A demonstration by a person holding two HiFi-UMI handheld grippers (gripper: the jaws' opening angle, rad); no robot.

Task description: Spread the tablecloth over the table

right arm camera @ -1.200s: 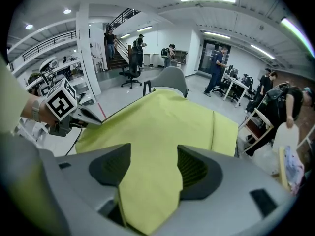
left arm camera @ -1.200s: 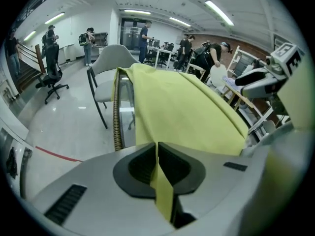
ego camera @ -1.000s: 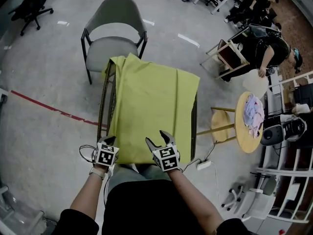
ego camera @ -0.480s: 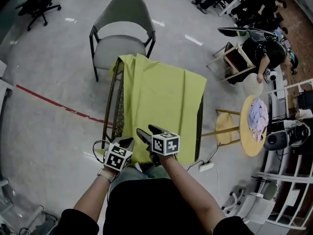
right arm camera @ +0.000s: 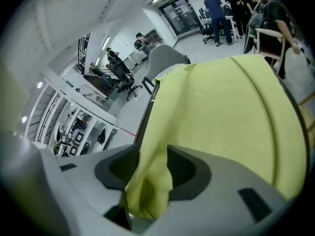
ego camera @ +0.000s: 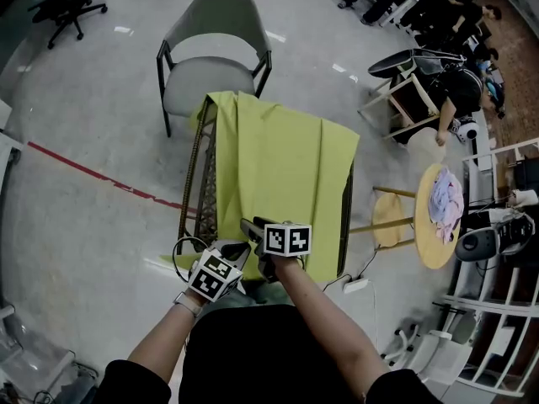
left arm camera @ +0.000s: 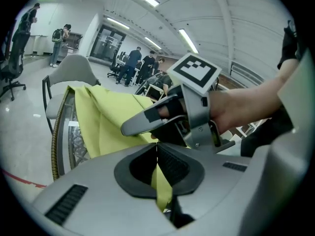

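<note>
From the head view, the left gripper [ego camera: 238, 248] and the right gripper [ego camera: 252, 226] sit side by side at the near edge of the table [ego camera: 202, 183]. Their tips almost touch, with the right one just beyond the left. The yellow-green tablecloth [ego camera: 282, 171] stretches away from both of them over the tabletop. It hangs over the far edge and the right-hand edge, while the metal frame shows bare to the left of the left gripper. A grey chair [ego camera: 212, 49] stands past the far end of the table, well apart from both grippers. A round wooden side table [ego camera: 436, 225] with a heap of pale cloth on it stands off to the right of the right gripper.

In the left gripper view, the jaws are pressed together on a thin fold of the tablecloth, which runs down between the dark pads as a narrow strip. Just ahead of the jaws is the right gripper, held in the person's hand [left arm camera: 236, 107]. The cloth rises in folds to its left.

In the right gripper view, the jaws have just been closing. A thick bunch of the tablecloth fills the gap between them, touching both pads. Beyond the jaws the cloth spreads wide to the right, and the table's edge runs away just left of it.
</note>
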